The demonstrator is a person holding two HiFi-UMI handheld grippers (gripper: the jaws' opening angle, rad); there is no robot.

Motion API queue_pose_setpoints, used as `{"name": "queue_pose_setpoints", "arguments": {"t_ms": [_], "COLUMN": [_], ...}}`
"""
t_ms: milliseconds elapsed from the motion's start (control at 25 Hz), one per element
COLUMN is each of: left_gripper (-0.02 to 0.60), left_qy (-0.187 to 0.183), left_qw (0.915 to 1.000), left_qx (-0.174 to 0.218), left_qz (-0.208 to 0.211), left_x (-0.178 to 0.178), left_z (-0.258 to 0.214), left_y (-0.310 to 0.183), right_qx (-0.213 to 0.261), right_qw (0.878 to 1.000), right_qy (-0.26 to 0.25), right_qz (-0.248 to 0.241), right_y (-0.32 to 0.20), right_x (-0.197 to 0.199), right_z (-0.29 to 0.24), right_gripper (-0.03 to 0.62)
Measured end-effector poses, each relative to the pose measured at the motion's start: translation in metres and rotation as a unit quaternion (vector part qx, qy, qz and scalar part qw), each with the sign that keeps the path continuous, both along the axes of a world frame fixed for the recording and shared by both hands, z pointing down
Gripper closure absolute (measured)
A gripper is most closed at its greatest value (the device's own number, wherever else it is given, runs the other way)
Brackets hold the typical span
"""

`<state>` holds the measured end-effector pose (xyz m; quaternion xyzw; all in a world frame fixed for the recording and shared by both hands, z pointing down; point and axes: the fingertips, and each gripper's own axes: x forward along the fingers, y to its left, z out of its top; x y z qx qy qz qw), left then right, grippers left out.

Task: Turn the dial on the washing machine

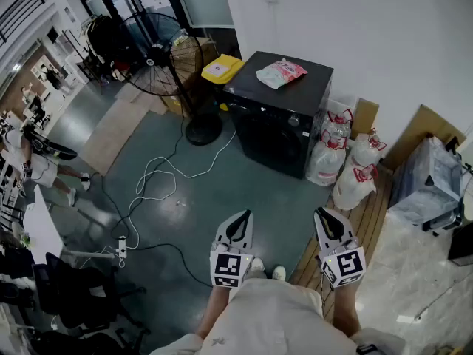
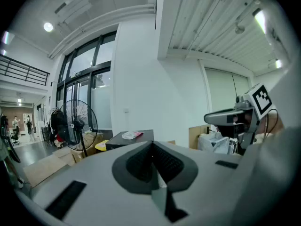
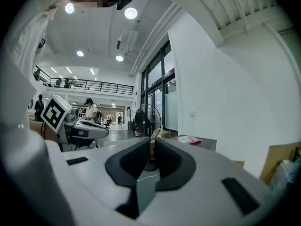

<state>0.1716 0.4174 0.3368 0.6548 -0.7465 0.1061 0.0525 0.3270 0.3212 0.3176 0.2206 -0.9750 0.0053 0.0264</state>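
Now you're standing well off the washing machine (image 1: 279, 102), left gripper (image 1: 238, 224) & right gripper (image 1: 329, 224) closed, empty: approach, open squarely w/ dial (image 1: 294, 121) at front's top edge.

White wall (image 1: 384, 43), teal floor (image 1: 222, 191), black standing fan (image 1: 159, 54), tall windows (image 2: 87, 84), round ceiling lights (image 3: 130, 13).

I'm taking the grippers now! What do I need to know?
Left gripper: shut, empty, held low in front of the person.
Right gripper: nearly shut, empty, beside the left one.
Washing machine: across the floor, by the wall. Its dial is on the front panel, far from both grippers.
Done: nothing yet.
To do: walk over, grip the dial, turn it.
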Motion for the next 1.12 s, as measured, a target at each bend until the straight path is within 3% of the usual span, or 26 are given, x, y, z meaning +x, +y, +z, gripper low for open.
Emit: {"name": "queue_pose_setpoints", "arguments": {"t_ms": [280,600,1120], "left_gripper": [0.568,0.569,0.569], "left_qy": [0.005,0.014,0.023], "left_qw": [1.0,0.9999,0.9997], "left_qx": [-0.003,0.0,0.001], "left_qz": [0.0,-0.003,0.011], "left_x": [0.005,-0.007,-0.061], "left_z": [0.007,0.011,0.027], "left_y": [0.004,-0.01,-0.081], "right_qx": [-0.016,-0.013,-0.026], "right_qw": [1.0,1.0,0.999], "right_qy": [-0.015,0.004,0.022], "right_qz": [0.009,-0.001,0.017], "right_y": [0.001,-0.009,-0.077], "right_x": [0.001,-0.017,-0.068], "right_z": [0.002,0.009,0.031], "right_gripper": [0.574,0.576,0.585]}}
